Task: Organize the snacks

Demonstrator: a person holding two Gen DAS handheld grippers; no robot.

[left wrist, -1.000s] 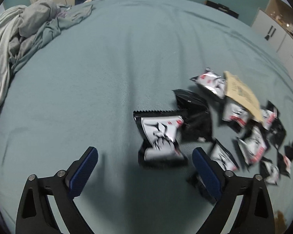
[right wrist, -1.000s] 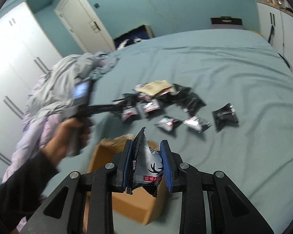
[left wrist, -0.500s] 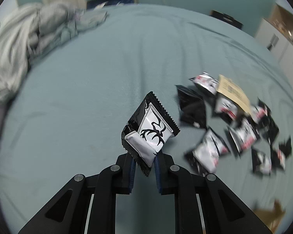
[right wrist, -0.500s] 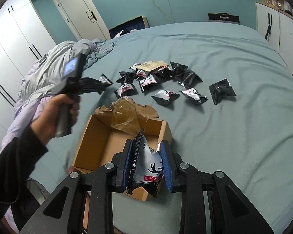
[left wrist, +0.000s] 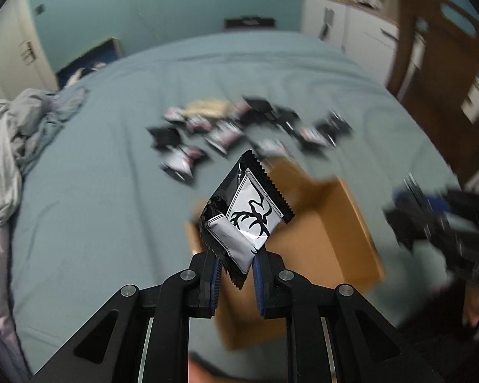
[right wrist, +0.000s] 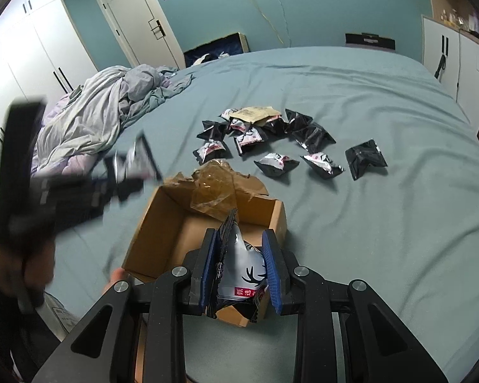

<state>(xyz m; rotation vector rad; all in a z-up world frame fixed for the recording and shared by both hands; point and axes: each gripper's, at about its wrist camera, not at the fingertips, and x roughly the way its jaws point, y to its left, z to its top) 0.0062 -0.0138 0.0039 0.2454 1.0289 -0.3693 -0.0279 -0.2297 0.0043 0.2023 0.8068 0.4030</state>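
My left gripper (left wrist: pixel 236 265) is shut on a black-and-white snack packet (left wrist: pixel 244 215) and holds it in the air over the open cardboard box (left wrist: pixel 335 239). My right gripper (right wrist: pixel 241 268) has widened slightly around another snack packet (right wrist: pixel 239 271), which still sits between its pads, just above the near end of the same box (right wrist: pixel 172 229). Several more packets (right wrist: pixel 271 140) lie scattered on the bed beyond the box. The left gripper shows blurred in the right wrist view (right wrist: pixel 79 188), and the right gripper shows blurred in the left wrist view (left wrist: pixel 437 223).
The teal bed sheet (right wrist: pixel 367 223) carries everything. A crumpled grey duvet (right wrist: pixel 105 111) lies at the left. Crumpled brown tape and a torn flap (right wrist: pixel 217 188) sit at the box's far edge. A wooden chair (left wrist: pixel 440 63) and white cabinets (right wrist: pixel 456 54) stand at the right.
My left gripper closed on a packet, lifted it and swung over to the box. My right gripper came down over the box and its jaws widened slightly around its packet.
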